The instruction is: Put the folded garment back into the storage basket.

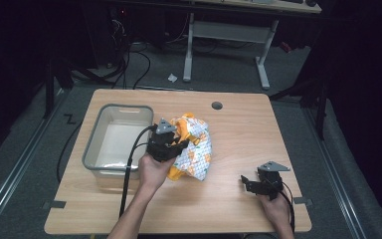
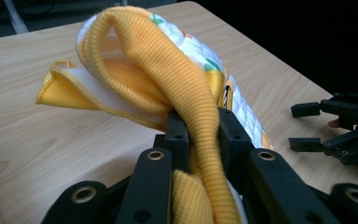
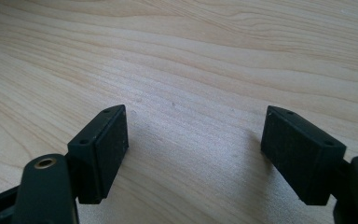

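**Left gripper clamps yellow-trimmed cloth as right one waits open**

While a person's left hand [image 1: 151,169] reaches in from the near edge of the wooden table [image 1: 238,134], the left gripper [image 1: 171,145] pinches a bundled cloth [image 1: 195,147] at the middle of the tabletop. Seen from the left gripper view, the two black jaws are closed on a thick band of ribbed yellow knit [image 2: 168,88], which runs up from between them and loops over the rest of the cloth [image 2: 242,112]. That bundle is white and quilted, printed with small orange and green shapes and edged in yellow, and it rests on the wood just right of a grey plastic bin [image 1: 95,134]. The bin sits on the left part of the table, and the high view shows nothing inside it. A black cable [image 1: 129,172] trails from the left gripper back toward the near edge, passing over the bin's near right corner.

Well to the right, close to the near right corner of the table, the right hand [image 1: 277,208] holds the right gripper [image 1: 248,181] low over bare wood. Its jaws stand wide apart in the right gripper view, with only wood grain [image 3: 191,70] between them. A round cable hole [image 1: 217,105] marks the far edge of the tabletop, and a white desk frame [image 1: 226,35] stands on the grey floor beyond
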A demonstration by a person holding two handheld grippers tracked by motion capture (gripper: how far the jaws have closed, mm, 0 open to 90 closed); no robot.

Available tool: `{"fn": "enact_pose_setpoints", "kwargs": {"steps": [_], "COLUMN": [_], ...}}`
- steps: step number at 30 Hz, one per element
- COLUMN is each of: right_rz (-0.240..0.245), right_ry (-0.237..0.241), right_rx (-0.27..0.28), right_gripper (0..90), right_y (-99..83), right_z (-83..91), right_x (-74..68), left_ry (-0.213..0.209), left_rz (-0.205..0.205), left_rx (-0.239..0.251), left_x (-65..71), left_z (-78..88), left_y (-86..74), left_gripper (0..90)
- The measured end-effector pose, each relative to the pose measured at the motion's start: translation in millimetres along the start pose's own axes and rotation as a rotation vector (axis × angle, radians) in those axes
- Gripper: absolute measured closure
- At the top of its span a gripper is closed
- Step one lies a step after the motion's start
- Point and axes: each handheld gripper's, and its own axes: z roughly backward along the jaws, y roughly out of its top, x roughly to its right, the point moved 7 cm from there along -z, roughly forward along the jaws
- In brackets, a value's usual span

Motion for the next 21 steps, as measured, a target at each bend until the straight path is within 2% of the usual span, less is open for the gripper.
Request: {"fn": "enact_pose_setpoints", "kwargs": {"steps": [13,21], "right_rz": [-0.002,-0.002], "right_ry": [-0.001,-0.001], "right_rx": [-0.001,-0.001], "right_gripper": [23.4,23.4], "right_y": [-0.1,-0.1], "right_z": [0.1,0.1], "right_x": [-0.1,-0.1], "left_ry": [0.009,0.018], "left_rz": [0.02,0.043], "left_rx": [0.042,0.064], "left_x": [-14.5,-28.5], "left_z": [25.5,38.4], "left_y": [9.7,11.9], "left_gripper": [77.2,77.2]}}
